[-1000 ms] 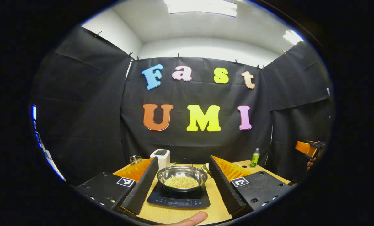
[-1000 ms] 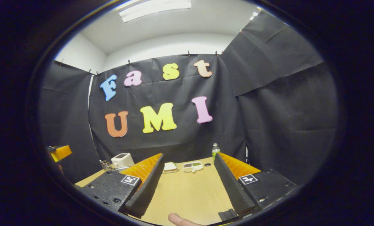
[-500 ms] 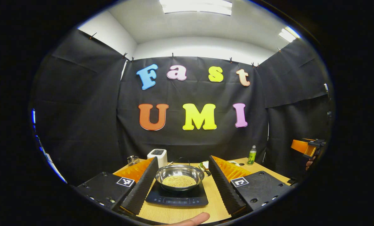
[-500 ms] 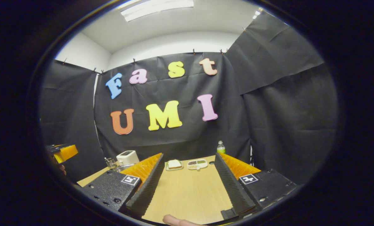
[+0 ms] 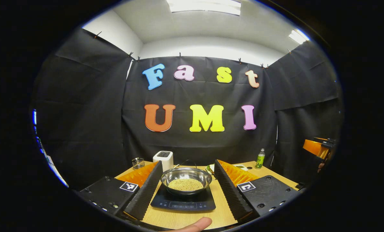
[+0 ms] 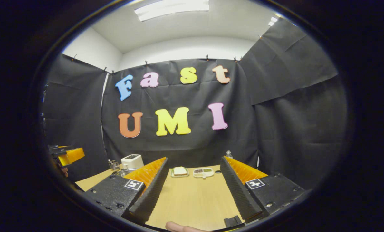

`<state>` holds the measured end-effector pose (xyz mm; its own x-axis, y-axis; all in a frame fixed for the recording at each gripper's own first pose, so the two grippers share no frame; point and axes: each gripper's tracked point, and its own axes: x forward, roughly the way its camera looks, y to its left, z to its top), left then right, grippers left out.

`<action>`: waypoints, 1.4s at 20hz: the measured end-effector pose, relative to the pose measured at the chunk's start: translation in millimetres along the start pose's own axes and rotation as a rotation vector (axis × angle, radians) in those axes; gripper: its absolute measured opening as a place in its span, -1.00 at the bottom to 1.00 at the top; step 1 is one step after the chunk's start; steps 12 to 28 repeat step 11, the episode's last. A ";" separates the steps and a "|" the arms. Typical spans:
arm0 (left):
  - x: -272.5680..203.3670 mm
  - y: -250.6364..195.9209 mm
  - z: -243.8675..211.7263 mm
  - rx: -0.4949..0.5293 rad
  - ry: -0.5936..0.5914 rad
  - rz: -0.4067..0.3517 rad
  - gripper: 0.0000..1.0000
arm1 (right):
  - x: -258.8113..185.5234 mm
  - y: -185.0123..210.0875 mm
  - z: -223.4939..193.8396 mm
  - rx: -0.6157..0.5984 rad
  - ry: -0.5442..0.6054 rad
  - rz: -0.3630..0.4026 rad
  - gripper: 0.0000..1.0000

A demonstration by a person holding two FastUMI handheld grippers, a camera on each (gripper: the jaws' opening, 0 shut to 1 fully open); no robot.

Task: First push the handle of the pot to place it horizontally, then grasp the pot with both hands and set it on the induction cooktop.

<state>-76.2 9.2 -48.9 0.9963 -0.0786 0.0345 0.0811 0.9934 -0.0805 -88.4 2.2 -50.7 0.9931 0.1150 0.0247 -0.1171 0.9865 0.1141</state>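
**A:** Where is the pot?

**B:** The pot (image 5: 185,180), a shiny steel bowl with pale grains heaped in its bottom, sits on the black induction cooktop (image 5: 183,202). Its thin dark handle (image 5: 188,162) arcs over the far rim; how flat it lies I cannot tell. The cooktop rests on the wooden table (image 5: 222,215).

**A:** And the claws?

**B:** In the left gripper view, the left gripper (image 5: 185,187) is spread wide, its two fingers flanking the pot and cooktop without touching them, holding nothing. In the right gripper view, the right gripper (image 6: 193,190) is also spread wide over bare table (image 6: 192,199), empty. It also shows at the far right edge of the left gripper view (image 5: 319,149), well apart from the pot.

**A:** What else is around?

**B:** Beyond the pot to the left stand a white toaster (image 5: 163,159) and a small glass jar (image 5: 137,163). A green bottle (image 5: 260,159) stands far right by the wall. At the table's far edge sit a small tray with bread (image 6: 179,171) and, just right of it, a divided dish (image 6: 203,172). A fingertip (image 5: 195,224) shows at the near edge.
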 end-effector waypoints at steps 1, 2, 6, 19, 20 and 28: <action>0.2 -1.8 2.3 -0.007 -0.010 -0.009 0.91 | 0.3 0.0 -1.3 -0.007 0.000 -0.001 0.90; 0.2 -3.2 1.5 -0.013 -0.015 -0.015 0.91 | -0.7 1.1 -1.2 -0.013 -0.001 -0.001 0.90; -1.4 -4.1 0.2 -0.003 -0.017 -0.017 0.91 | -2.0 3.0 -1.0 -0.018 -0.004 0.001 0.90; -2.9 -9.7 2.3 0.014 -0.033 -0.041 0.91 | -0.1 2.3 -4.5 -0.015 -0.006 0.006 0.90; -2.9 -9.7 2.3 0.014 -0.033 -0.041 0.91 | -0.1 2.3 -4.5 -0.015 -0.006 0.006 0.90; -2.9 -9.7 2.3 0.014 -0.033 -0.041 0.91 | -0.1 2.3 -4.5 -0.015 -0.006 0.006 0.90</action>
